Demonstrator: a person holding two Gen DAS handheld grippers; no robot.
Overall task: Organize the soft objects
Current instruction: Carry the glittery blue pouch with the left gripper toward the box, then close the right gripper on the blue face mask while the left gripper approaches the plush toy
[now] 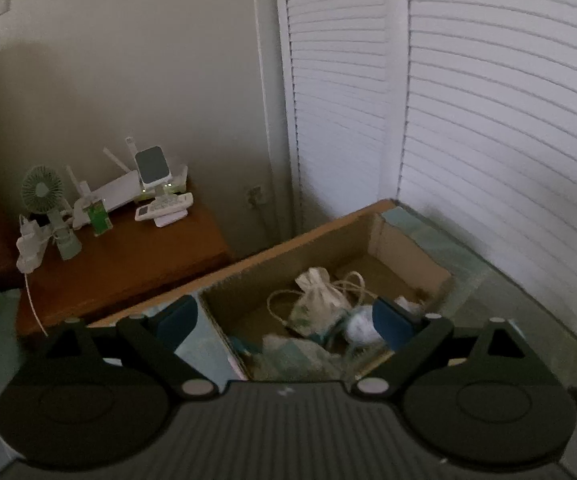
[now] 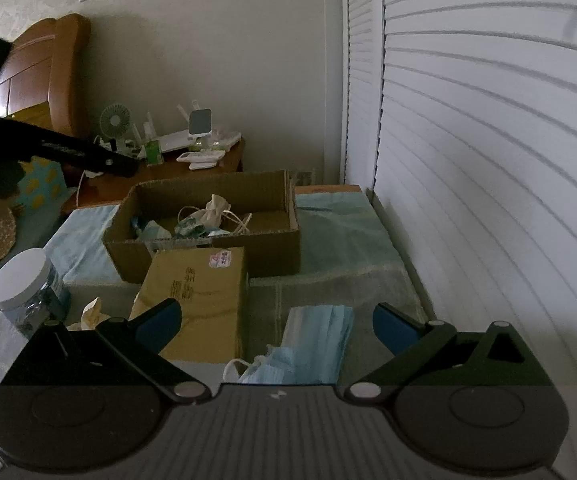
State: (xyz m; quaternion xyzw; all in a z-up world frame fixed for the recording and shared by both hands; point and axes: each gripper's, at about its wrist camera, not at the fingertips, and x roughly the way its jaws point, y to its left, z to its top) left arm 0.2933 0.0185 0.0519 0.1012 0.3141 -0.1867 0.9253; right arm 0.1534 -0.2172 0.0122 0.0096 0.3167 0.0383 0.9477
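An open cardboard box sits on a bed with a pale blue-green cover. Inside lie a small cream drawstring pouch, cords and crumpled blue-green soft items. My left gripper is open and empty, hovering over the box's near edge. My right gripper is open and empty, just above a stack of light blue face masks on the bed. The left gripper's dark body shows at the right wrist view's upper left.
A closed tan carton lies in front of the box. A clear jar with a white lid stands left. A wooden nightstand holds a small fan, a router and remotes. White louvered doors border the bed's right side.
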